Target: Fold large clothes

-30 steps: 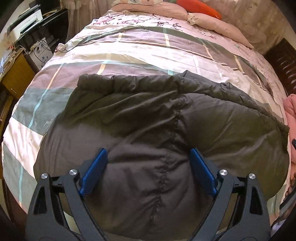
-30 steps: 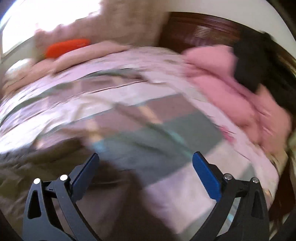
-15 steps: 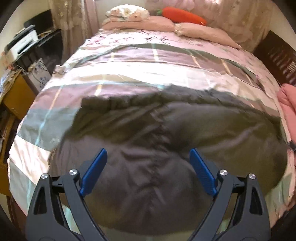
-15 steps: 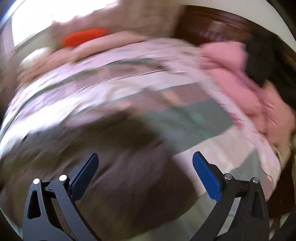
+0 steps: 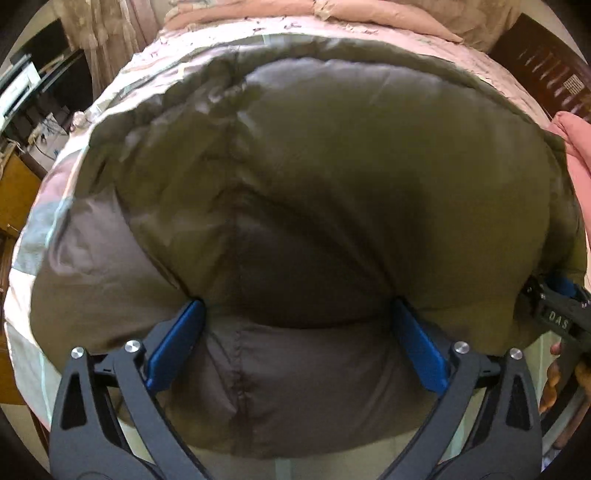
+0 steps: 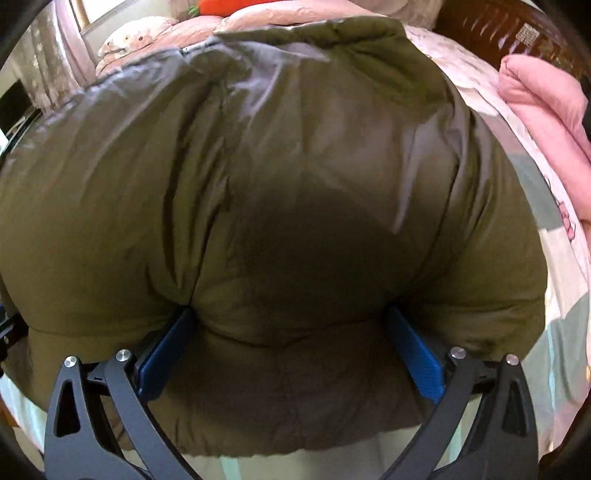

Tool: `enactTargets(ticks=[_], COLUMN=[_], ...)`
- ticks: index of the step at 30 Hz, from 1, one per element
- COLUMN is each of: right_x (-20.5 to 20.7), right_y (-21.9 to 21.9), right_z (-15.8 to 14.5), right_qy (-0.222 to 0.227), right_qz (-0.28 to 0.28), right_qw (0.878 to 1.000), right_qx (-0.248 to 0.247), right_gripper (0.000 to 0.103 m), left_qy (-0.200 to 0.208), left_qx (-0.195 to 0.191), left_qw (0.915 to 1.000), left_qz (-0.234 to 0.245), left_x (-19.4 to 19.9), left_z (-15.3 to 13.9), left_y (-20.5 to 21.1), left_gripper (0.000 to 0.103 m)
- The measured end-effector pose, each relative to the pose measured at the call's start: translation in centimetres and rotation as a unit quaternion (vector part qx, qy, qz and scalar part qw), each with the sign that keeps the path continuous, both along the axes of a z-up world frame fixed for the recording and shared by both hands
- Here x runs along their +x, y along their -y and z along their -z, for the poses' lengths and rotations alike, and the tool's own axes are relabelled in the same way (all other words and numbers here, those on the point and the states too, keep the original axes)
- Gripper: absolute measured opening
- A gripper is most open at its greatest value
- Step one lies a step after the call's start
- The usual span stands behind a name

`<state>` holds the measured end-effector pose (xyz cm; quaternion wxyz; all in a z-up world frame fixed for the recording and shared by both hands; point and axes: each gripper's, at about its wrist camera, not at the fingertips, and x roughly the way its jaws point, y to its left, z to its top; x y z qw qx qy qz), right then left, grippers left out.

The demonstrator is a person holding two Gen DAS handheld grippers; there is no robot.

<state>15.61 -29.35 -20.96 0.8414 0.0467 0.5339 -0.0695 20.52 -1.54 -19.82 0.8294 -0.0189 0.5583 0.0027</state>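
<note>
A large olive-brown puffy jacket (image 5: pixel 332 177) lies spread on the bed and fills both views; it shows in the right wrist view (image 6: pixel 295 166) too. My left gripper (image 5: pixel 295 321) is open, its blue pads pressed against a thick fold of the jacket that bulges between them. My right gripper (image 6: pixel 288 328) is open in the same way, its pads on either side of a padded fold near the jacket's near edge. The right gripper also shows at the right edge of the left wrist view (image 5: pixel 557 310), beside the jacket.
The bed has a pink, grey and green patchwork cover (image 5: pixel 40 229). Pillows (image 6: pixel 236 22) lie at the far end. A folded pink blanket (image 6: pixel 543 103) lies at the right. A desk with cables (image 5: pixel 33 122) stands left of the bed. A dark wooden headboard (image 5: pixel 546 70) stands at the right.
Both grippers have moved forward and down onto the jacket, which now bulges between their pads. The right gripper has swung left from the bare cover onto the jacket.
</note>
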Motion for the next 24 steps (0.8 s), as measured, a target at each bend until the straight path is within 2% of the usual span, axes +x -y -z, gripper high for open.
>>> enactTargets(ticks=[2,4,7,9,10,12,13,17,18,21,24], right_x=[0.3,0.3,-0.7,-0.8,-1.1,-2.6,-3.5,-7.7,-9.2,-12.1,-14.9], right_y=[-0.3,-0.8,-3.4,-4.3,-4.5,-5.3,-5.7,-7.3,-7.4,-7.0,-6.0], right_z=[-0.1,-1.4,-3.8,-4.2,-4.8,-7.7,-9.3,-15.3,-16.7,-17.8,-17.0], right_qy=[-0.009,0.001,0.055,0.045,0.052,0.09,0.11,0.192,0.214,0.24,0.244], right_qz=[0.005,0.017,-0.012,-0.02,-0.012,-0.009,-0.013,-0.026,-0.025,-0.011,0.019], right_qw=[1.0,1.0,0.996,0.996,0.996,0.995,0.993,0.979,0.974,0.968,0.968], right_qx=[-0.004,-0.023,-0.069,-0.075,-0.065,-0.04,-0.044,-0.066,-0.069,-0.074,-0.057], right_gripper=[0.102,0.102,0.102,0.102,0.102,0.102,0.102,0.102,0.102,0.102,0.102], left_qy=[-0.003,0.017,0.057,0.063,0.072,0.106,0.132,0.215,0.226,0.247,0.268], left_qx=[-0.015,-0.025,-0.021,0.0,-0.006,-0.041,-0.043,-0.018,-0.017,-0.028,-0.026], left_qw=[0.9998,0.9993,0.9982,0.998,0.9973,0.9933,0.9902,0.9763,0.974,0.9687,0.9629], left_qz=[-0.009,-0.023,-0.004,-0.001,-0.012,-0.02,-0.015,-0.007,-0.008,0.0,0.01], left_x=[0.2,-0.6,-1.7,-1.7,-1.9,-3.1,-4.1,-8.3,-9.2,-11.9,-13.8], left_z=[0.2,-1.0,-2.6,-2.8,-3.3,-5.0,-6.8,-11.7,-12.5,-14.0,-14.6], left_y=[-0.5,-0.9,-0.4,-0.1,-0.4,-0.9,-0.7,0.3,0.4,0.5,1.0], left_gripper=[0.101,0.101,0.101,0.101,0.099,0.098,0.098,0.1,0.101,0.101,0.101])
